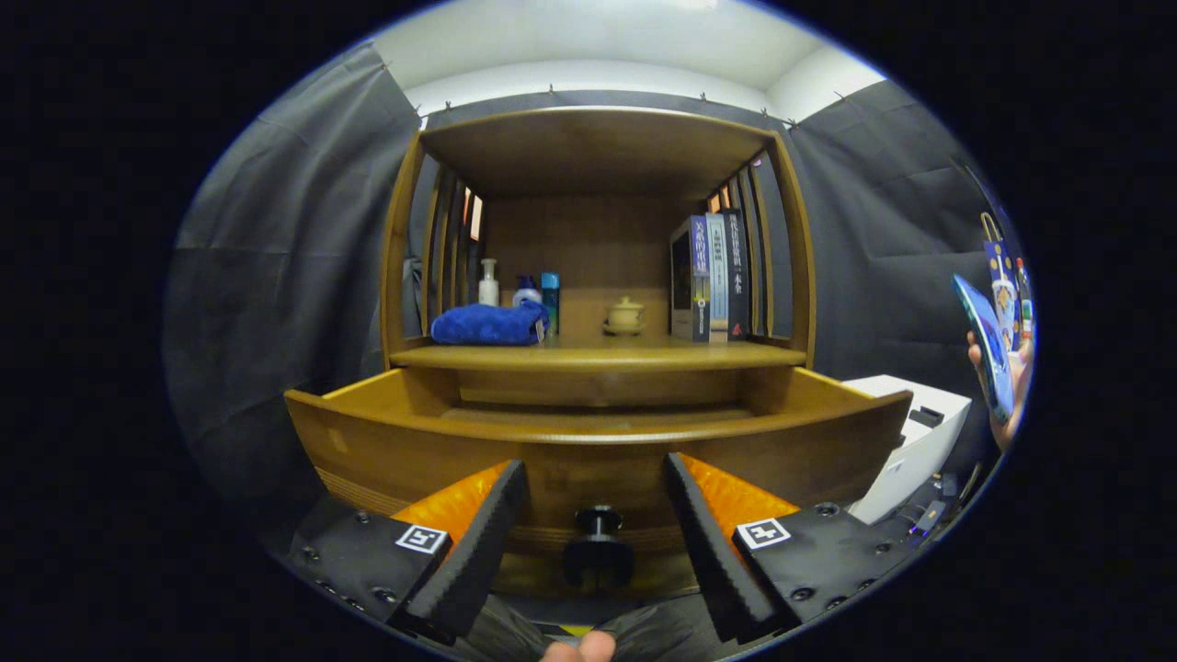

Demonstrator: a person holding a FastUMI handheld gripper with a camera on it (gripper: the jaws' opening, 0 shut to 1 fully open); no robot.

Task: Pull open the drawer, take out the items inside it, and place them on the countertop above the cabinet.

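Note:
A wooden cabinet stands ahead with its drawer [598, 439] pulled out toward me. The drawer's inside is seen from a low angle, and what lies in it is hidden behind the front panel. Its dark knob [599, 524] sits on the drawer front, between my fingers and a little beyond them. My gripper [596, 478] is open, with nothing between its fingers. The countertop [598, 354] above the drawer carries a folded blue towel [490, 325] on the left.
On the countertop also stand a white bottle [488, 282], a blue bottle [550, 296], a small lidded cup [624, 315] and several upright books [710, 276]. A white box [910, 441] sits right of the cabinet. A hand holding a phone [986, 345] shows at far right.

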